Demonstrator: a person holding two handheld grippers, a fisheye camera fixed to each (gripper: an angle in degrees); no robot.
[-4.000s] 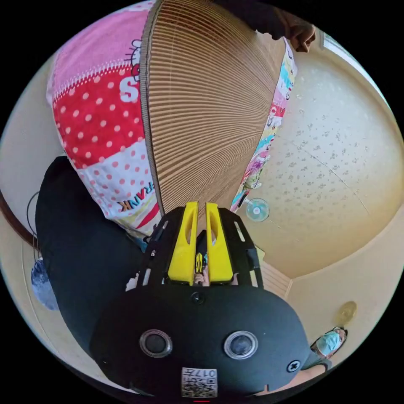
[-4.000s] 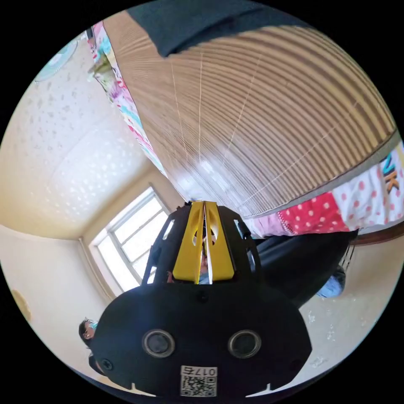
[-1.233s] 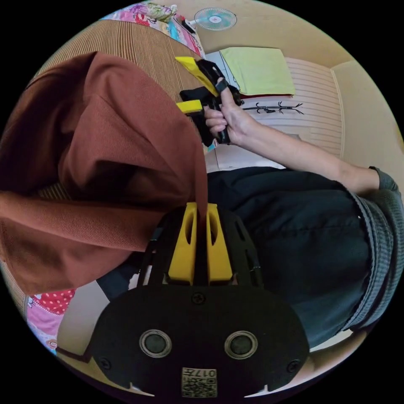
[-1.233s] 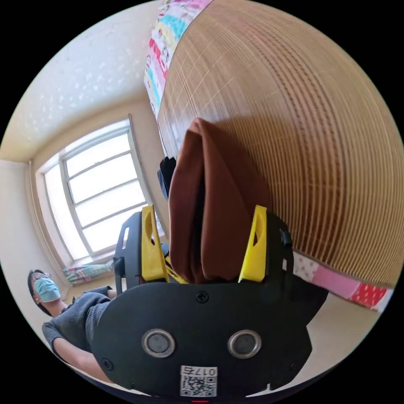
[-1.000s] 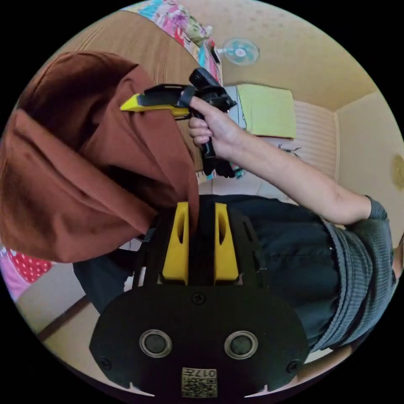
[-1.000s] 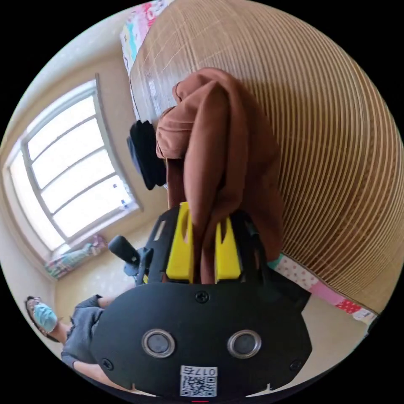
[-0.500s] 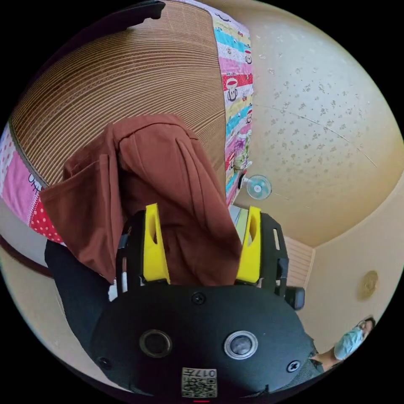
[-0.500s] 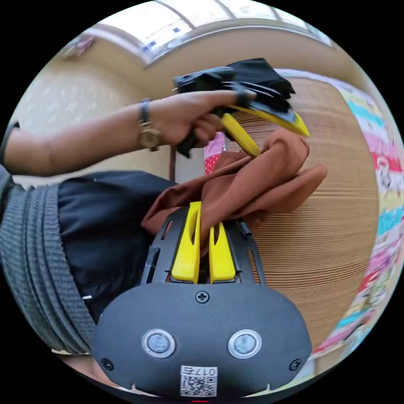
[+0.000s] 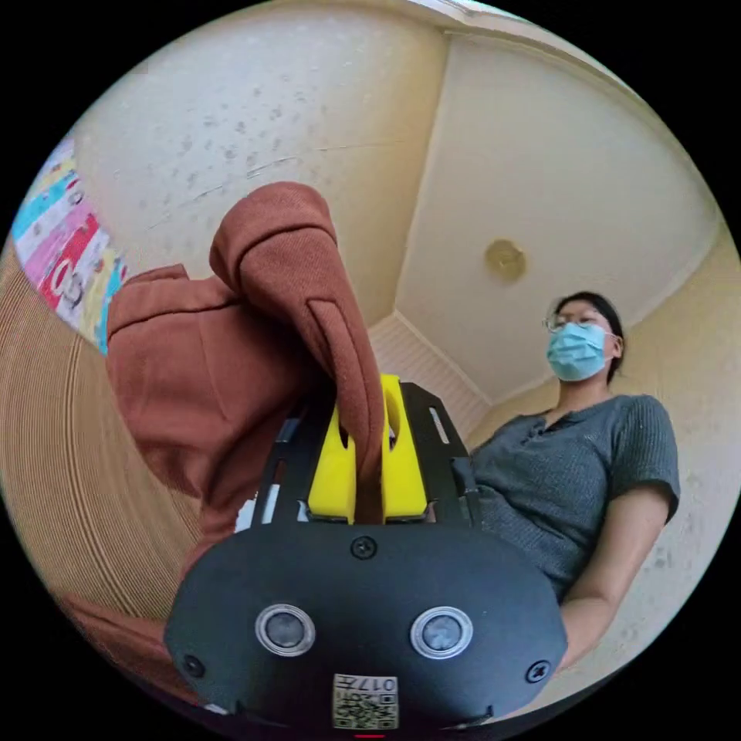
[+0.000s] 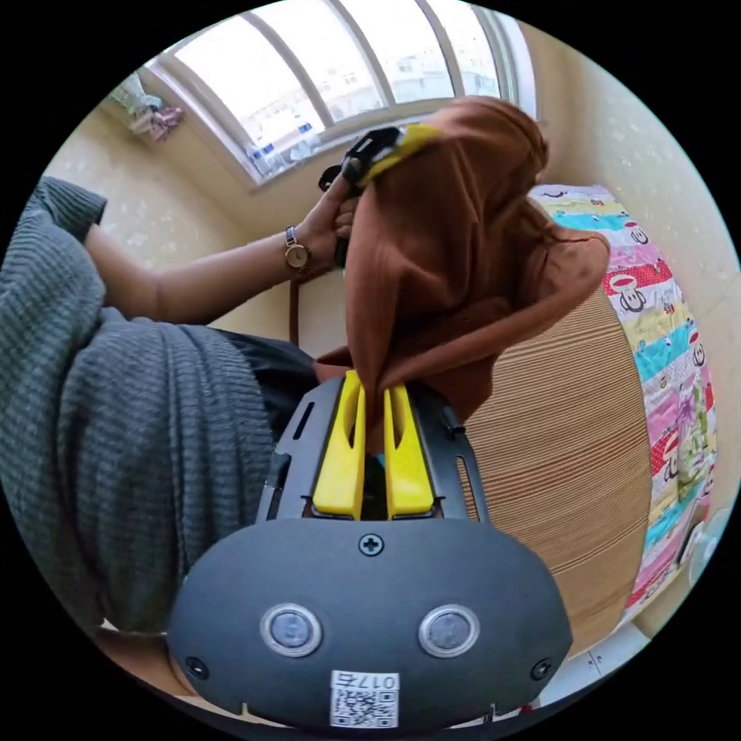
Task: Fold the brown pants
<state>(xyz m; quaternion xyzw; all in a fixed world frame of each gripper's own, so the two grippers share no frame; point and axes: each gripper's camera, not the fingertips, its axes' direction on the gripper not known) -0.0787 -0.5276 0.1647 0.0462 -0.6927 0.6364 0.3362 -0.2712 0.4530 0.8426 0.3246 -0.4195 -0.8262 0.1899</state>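
The brown pants (image 9: 224, 355) hang bunched in the air in front of the left gripper view. My left gripper (image 9: 369, 386) is shut on a thick fold of them. In the right gripper view the pants (image 10: 448, 255) droop in a heap from above down into my right gripper (image 10: 374, 382), which is shut on a lower fold. The left gripper (image 10: 386, 150) shows there at the top, held in a hand with a wristwatch (image 10: 297, 255), its jaws mostly covered by the cloth.
A striped woven mat (image 10: 571, 432) lies below the pants, on a bright patterned quilt (image 10: 664, 309). A large window (image 10: 347, 69) is behind the raised hand. The person's grey knit top (image 9: 556, 455) is close to both grippers.
The left gripper, open around the pants half a second ago, has shut on a fold. Both hands have swung and raised the pants off the mat; the right gripper has kept its hold.
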